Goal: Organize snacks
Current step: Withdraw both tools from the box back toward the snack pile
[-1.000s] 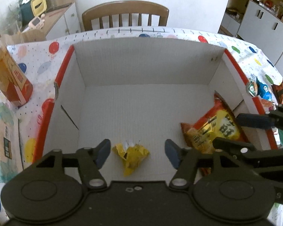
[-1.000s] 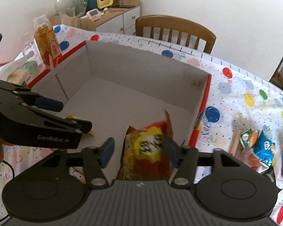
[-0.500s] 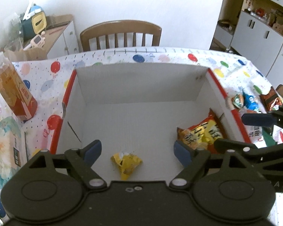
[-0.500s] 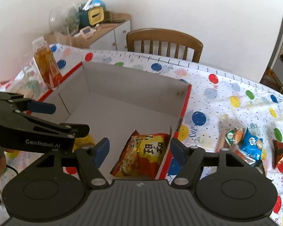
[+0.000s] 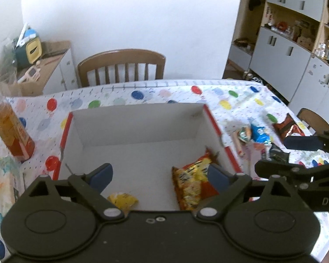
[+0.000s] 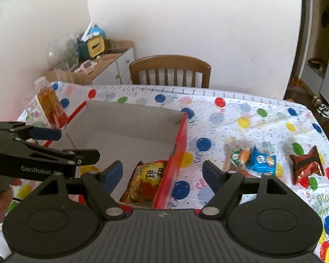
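While lying flat, orange snack bag [image 5: 191, 186] points lengthwise toward box's [image 5: 217, 129] far wall.

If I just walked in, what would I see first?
A big white cardboard box with red edges sits in the middle of the balloon-print tablecloth. Inside it lie an orange-and-yellow snack bag by the right wall and a small yellow packet near the front. More bright snacks, a blue packet and a red wrapper, wait on the cloth to the box's right.
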